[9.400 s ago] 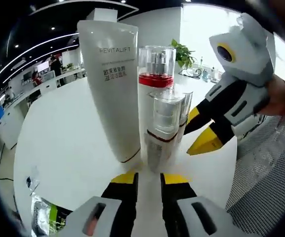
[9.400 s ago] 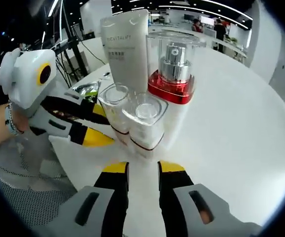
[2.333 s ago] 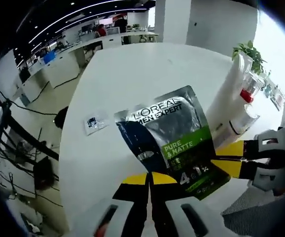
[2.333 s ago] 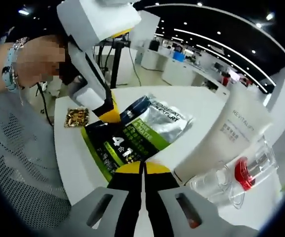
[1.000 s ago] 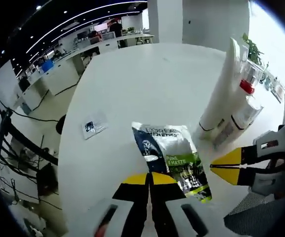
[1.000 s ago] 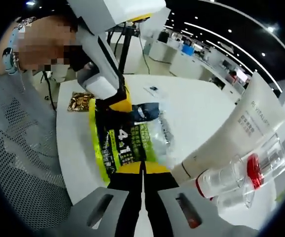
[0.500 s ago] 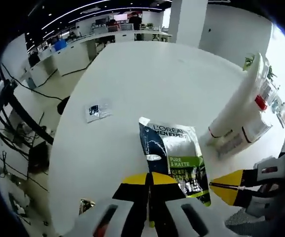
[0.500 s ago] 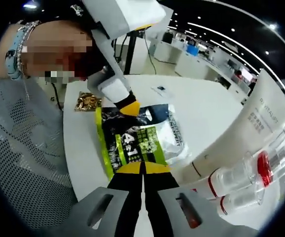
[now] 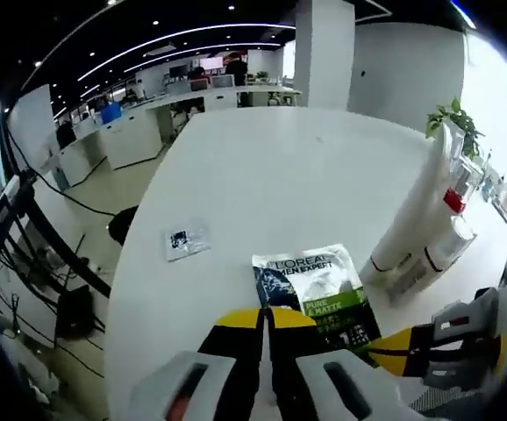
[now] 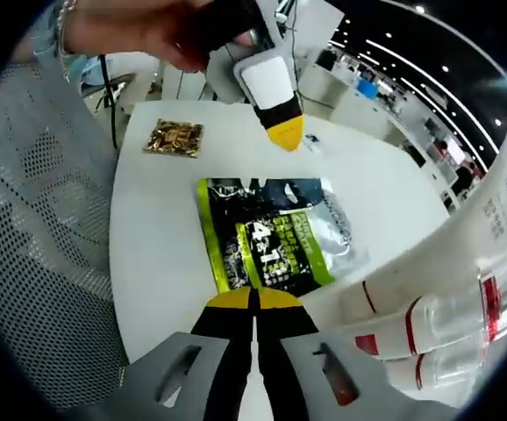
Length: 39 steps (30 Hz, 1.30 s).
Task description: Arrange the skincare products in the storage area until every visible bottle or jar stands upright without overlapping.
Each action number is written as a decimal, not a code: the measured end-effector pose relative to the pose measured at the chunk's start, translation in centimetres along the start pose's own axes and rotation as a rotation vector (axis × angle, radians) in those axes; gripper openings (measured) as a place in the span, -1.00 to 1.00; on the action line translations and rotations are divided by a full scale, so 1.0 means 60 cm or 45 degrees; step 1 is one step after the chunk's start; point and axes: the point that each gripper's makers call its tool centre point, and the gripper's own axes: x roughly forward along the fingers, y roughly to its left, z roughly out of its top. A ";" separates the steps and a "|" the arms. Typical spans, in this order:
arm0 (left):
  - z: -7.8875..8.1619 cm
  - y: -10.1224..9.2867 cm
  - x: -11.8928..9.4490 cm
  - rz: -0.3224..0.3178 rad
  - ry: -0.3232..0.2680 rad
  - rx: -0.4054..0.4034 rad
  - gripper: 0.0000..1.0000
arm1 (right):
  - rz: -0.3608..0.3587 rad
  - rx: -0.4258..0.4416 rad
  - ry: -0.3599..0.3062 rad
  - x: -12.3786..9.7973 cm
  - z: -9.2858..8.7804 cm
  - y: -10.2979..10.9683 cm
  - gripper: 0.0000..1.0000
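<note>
A silver, green and dark L'Oreal pouch (image 9: 310, 294) (image 10: 271, 232) lies flat on the white table (image 9: 262, 175). Beyond it a tall white tube (image 9: 411, 219) (image 10: 490, 219) stands with clear bottles with red bands (image 9: 451, 206) (image 10: 446, 329) close beside it. My left gripper (image 9: 267, 317) (image 10: 286, 132) is shut and empty, hovering off the pouch's far edge. My right gripper (image 10: 253, 300) (image 9: 378, 349) is shut, with its tips at the pouch's near edge. Whether they pinch the pouch is not visible.
A small printed sachet (image 9: 186, 241) lies left of the pouch. A gold sachet (image 10: 174, 138) sits near the table edge by a grey mesh chair (image 10: 43, 263). A hand (image 10: 148, 31) holds the left gripper. Office desks stand beyond the table.
The pouch has gone from held up between both grippers to lying flat. My left gripper has let go and pulled back above its far edge. The bottles and tube stayed put.
</note>
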 end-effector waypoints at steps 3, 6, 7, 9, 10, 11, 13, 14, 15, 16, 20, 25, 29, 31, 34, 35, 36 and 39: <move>-0.063 -0.042 0.011 -0.162 0.271 -0.011 -0.98 | -0.020 0.013 0.005 0.000 -0.002 -0.007 -1.00; -0.108 -0.032 0.020 -0.077 0.444 0.149 -0.98 | -0.019 0.037 0.000 0.000 -0.002 -0.007 -1.00; -0.114 -0.027 0.022 -0.055 0.458 0.214 -0.98 | -0.019 0.036 0.000 0.001 -0.002 -0.007 -1.00; -0.125 -0.024 0.027 -0.034 0.467 0.322 -0.98 | -0.020 0.026 0.002 0.001 -0.001 -0.007 -1.00; -0.108 -0.027 0.036 -0.033 0.376 0.339 -0.98 | -0.026 0.021 0.004 0.001 -0.001 -0.009 -1.00; -0.113 -0.027 0.038 -0.039 0.393 0.360 -0.98 | -0.024 0.010 0.002 0.002 -0.001 -0.008 -1.00; -0.106 -0.027 0.030 -0.040 0.359 0.347 -0.98 | -0.026 -0.003 -0.002 0.003 -0.001 -0.009 -1.00; -0.104 -0.028 0.031 -0.048 0.341 0.351 -0.98 | -0.026 -0.006 0.000 0.003 -0.001 -0.010 -1.00; -0.103 -0.028 0.031 -0.053 0.336 0.347 -0.98 | -0.033 -0.013 0.010 0.003 -0.003 -0.012 -1.00; -0.103 -0.031 0.030 -0.059 0.332 0.335 -0.98 | -0.039 -0.013 0.018 0.002 -0.004 -0.014 -1.00; -0.103 -0.035 0.032 -0.074 0.326 0.306 -0.98 | -0.057 -0.030 0.035 0.002 -0.007 -0.019 -1.00; -0.103 -0.035 0.032 -0.068 0.324 0.333 -0.98 | -0.061 -0.050 0.032 0.001 -0.007 -0.018 -1.00; -0.102 -0.039 0.034 -0.086 0.311 0.342 -0.98 | -0.071 -0.037 0.046 0.001 -0.010 -0.023 -1.00; -0.102 -0.041 0.034 -0.091 0.306 0.345 -0.97 | -0.075 -0.007 0.048 0.000 -0.012 -0.026 -1.00; -0.102 -0.042 0.036 -0.090 0.304 0.361 -0.97 | -0.085 -0.014 0.057 0.000 -0.013 -0.026 -1.00; -0.102 -0.042 0.035 -0.088 0.304 0.372 -0.97 | -0.095 -0.027 0.062 0.000 -0.013 -0.024 -1.00; -0.102 -0.042 0.036 -0.087 0.303 0.377 -0.97 | -0.102 -0.040 0.064 0.000 -0.012 -0.024 -1.00; -0.102 -0.042 0.036 -0.081 0.301 0.399 -0.97 | -0.143 -0.088 0.066 -0.001 -0.011 -0.029 -1.00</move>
